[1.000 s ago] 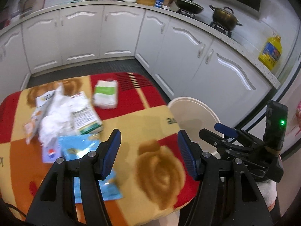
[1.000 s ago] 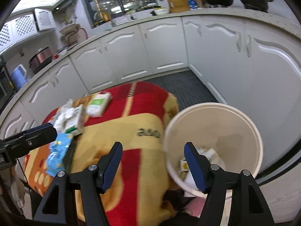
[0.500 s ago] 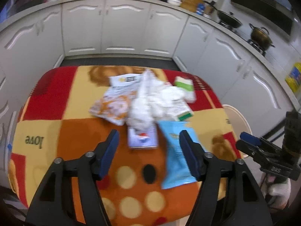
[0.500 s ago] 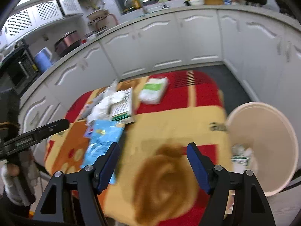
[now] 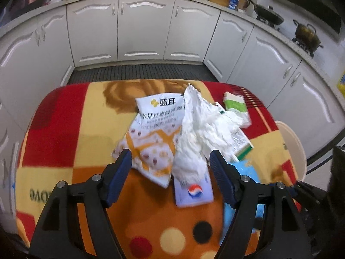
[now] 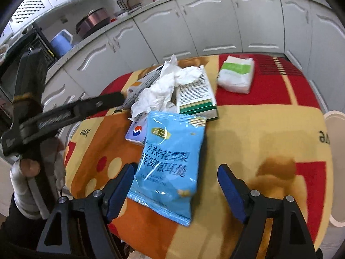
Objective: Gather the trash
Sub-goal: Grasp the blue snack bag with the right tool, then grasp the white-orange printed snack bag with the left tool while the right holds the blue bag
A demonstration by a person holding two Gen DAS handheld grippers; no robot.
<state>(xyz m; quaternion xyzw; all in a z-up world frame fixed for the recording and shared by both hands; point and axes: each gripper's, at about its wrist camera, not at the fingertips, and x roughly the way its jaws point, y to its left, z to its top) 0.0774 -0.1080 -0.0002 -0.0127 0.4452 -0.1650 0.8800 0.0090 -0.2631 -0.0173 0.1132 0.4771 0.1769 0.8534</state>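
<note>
A pile of trash lies on the blanket-covered table (image 5: 64,129): a white and orange snack bag (image 5: 155,133), crumpled white tissue (image 5: 200,129), a small card with a red-blue logo (image 5: 194,191), a green and white box (image 6: 194,95) and a tissue pack (image 6: 236,74). A blue snack bag (image 6: 170,161) lies nearest my right gripper (image 6: 176,185), which is open and empty just short of it. My left gripper (image 5: 170,168) is open and empty, just in front of the orange bag and tissue.
The rim of a cream waste bin (image 5: 295,144) stands off the table's right edge; it also shows in the right wrist view (image 6: 336,129). White kitchen cabinets (image 5: 142,26) curve around behind, with pots on the counter.
Both grippers swung left from the bin side toward the trash pile. The left gripper came closer to the orange bag and tissue; the right came up to the blue bag. Both stayed open.
</note>
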